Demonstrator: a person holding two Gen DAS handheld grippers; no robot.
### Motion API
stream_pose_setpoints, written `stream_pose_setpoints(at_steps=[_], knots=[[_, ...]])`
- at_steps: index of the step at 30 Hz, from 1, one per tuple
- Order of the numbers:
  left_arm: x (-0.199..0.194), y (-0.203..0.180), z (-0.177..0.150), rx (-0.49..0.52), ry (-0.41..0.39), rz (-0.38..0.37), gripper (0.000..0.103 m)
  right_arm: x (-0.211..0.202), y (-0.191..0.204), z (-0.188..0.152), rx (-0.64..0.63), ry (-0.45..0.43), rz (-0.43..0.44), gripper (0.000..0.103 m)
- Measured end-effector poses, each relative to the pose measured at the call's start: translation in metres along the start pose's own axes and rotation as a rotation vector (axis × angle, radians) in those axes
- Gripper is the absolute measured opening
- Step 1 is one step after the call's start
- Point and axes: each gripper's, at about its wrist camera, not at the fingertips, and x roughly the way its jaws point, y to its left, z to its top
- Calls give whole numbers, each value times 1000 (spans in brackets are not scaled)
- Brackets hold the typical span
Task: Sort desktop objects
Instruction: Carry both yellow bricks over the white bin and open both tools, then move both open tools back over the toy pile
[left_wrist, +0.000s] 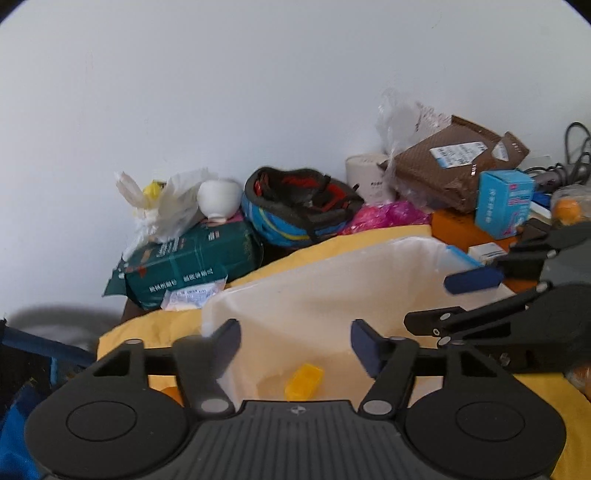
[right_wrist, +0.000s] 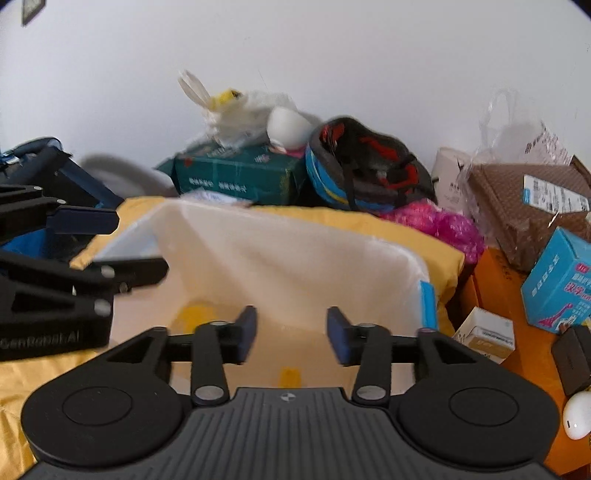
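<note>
Both tools empty w/ fingers spread: left tool (left_wrist: 295, 341), right tool (right_wrist: 291, 334) over translucent bin (left_wrist: 332, 273). Yellow block (left_wrist: 303, 382) lies inside, presumably sorted there

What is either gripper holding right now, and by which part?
Nothing is held. The left gripper and right gripper are both open over the white bin, with only empty space between their fingers.

A plain white wall (left_wrist: 258, 92) fills the back in even, soft light; a small dark frame (right_wrist: 32, 10) hangs at its upper left corner in the right view
</note>
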Motion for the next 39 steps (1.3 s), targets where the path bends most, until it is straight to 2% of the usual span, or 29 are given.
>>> stream_pose_setpoints(at_steps=[2,3,5,7,9,11,16,19,22,24,26,31,35,39], knots=[[-16,1,-4,-15,5,-26,74,-9,-2,-1,-2,-2,5,67],[-25,1,-9,-28,19,-46,76,-15,-3,-2,2,-2,13,70],[-45,0,-24,-65,43,-59,80,-30,-2,-8,-5,11,12,92],[-60,-1,-44,-115,54,-61,82,-46,4,-17,-36,32,15,97],[-70,-2,-65,-145,99,-60,82,-63,8,-32,-27,36,35,103],[-78,-6,-83,-163,137,-50,82,-72,10,-48,3,56,53,103],[-99,-20,-118,-148,158,-56,82,-79,23,-89,-2,154,101,103],[-104,-30,-136,-128,191,-78,82,-88,35,-108,-58,129,121,103],[-110,-42,-152,-70,212,-117,81,-104,52,-125,-160,36,108,103],[-114,-51,-162,-23,245,-98,81,-102,64,-139,-236,84,134,103],[-120,-54,-171,4,246,-117,81,-98,69,-153,-215,136,124,103],[-132,-56,-181,-28,228,-128,81,-100,66,-178,-133,191,66,102],[-129,-60,-187,-36,246,-135,81,-95,54,-188,-41,249,75,102],[-130,-62,-194,-59,263,-162,79,-99,52,-195,-12,247,68,100]])
